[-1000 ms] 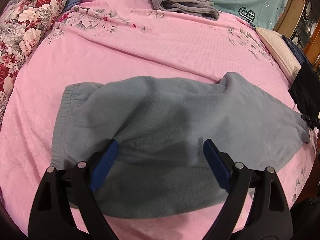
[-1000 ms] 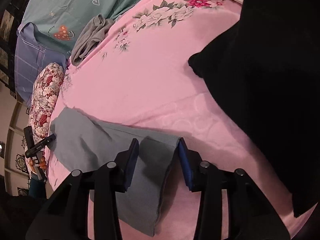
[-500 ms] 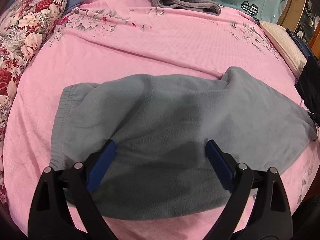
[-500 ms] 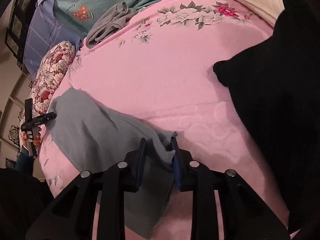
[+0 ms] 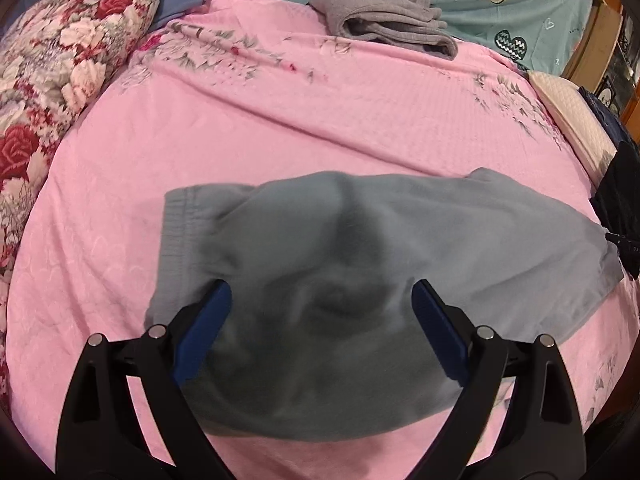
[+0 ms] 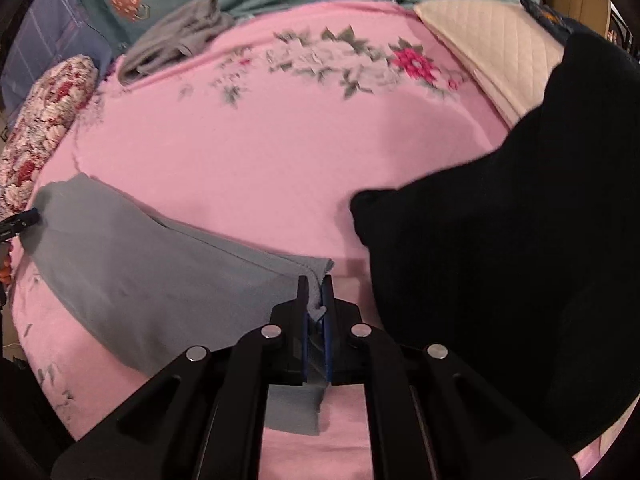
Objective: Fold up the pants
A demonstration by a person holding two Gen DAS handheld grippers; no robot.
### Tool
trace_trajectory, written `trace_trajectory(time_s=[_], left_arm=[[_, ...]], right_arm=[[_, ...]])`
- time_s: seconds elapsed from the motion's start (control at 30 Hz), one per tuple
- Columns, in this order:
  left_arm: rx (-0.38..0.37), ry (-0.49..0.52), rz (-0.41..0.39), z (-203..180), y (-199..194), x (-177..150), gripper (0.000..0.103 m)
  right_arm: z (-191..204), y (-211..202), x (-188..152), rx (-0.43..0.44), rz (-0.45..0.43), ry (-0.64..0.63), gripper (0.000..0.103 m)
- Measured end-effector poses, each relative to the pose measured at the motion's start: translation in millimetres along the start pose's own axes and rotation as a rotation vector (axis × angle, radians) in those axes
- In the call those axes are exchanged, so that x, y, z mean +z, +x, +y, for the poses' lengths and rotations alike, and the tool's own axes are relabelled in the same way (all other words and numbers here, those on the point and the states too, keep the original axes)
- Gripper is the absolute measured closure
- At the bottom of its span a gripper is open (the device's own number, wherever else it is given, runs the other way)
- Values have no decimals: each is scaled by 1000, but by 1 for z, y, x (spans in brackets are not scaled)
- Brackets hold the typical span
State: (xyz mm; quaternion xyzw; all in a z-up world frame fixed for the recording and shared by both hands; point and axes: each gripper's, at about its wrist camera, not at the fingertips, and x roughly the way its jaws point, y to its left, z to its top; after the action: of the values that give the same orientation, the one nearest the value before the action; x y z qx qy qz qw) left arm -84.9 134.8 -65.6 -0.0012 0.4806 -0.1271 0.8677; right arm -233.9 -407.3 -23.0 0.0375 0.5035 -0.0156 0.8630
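Pink bedspread [image 5: 280, 128] fills both views, and your grey pants [image 5: 360, 248] lie flat across its near half, already doubled leg over leg, waistband [image 5: 180, 232] to your left and hems to your right. A floral pillow [image 5: 60, 60] sits at the left edge, folded grey clothes [image 5: 380, 24] at the far edge, and a black garment [image 6: 520, 260] just beside the hem end.

Your right claw [image 6: 315, 292] has changed most: a second ago its jaws stood apart around the hem corner [image 6: 316, 268], and now they are clamped on that corner, with fabric bunched between the pads. Your left claw [image 5: 320, 300] remains wide open, straddling the seat area and gripping nothing, though the cloth beneath it looks freshly rumpled.

That means the hem end is secured and ready to travel. Judging by this, carrying it toward the waistband comes next; watch that both layers lift together.
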Motion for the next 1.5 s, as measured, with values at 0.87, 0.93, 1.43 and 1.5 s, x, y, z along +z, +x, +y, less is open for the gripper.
trace_trajectory(time_s=[0.87, 0.93, 1.43, 1.5], left_arm=[[-52, -5, -110, 32, -41, -5, 10], [-53, 39, -85, 18, -31, -9, 10], [-38, 106, -99, 24, -53, -16, 10], [-85, 101, -130, 20, -59, -12, 10]], right_arm=[[186, 17, 97, 450, -19, -224, 51], [231, 38, 114, 609, 29, -223, 51], [213, 44, 150, 535, -30, 5, 50], [164, 9, 134, 476, -90, 80, 46]])
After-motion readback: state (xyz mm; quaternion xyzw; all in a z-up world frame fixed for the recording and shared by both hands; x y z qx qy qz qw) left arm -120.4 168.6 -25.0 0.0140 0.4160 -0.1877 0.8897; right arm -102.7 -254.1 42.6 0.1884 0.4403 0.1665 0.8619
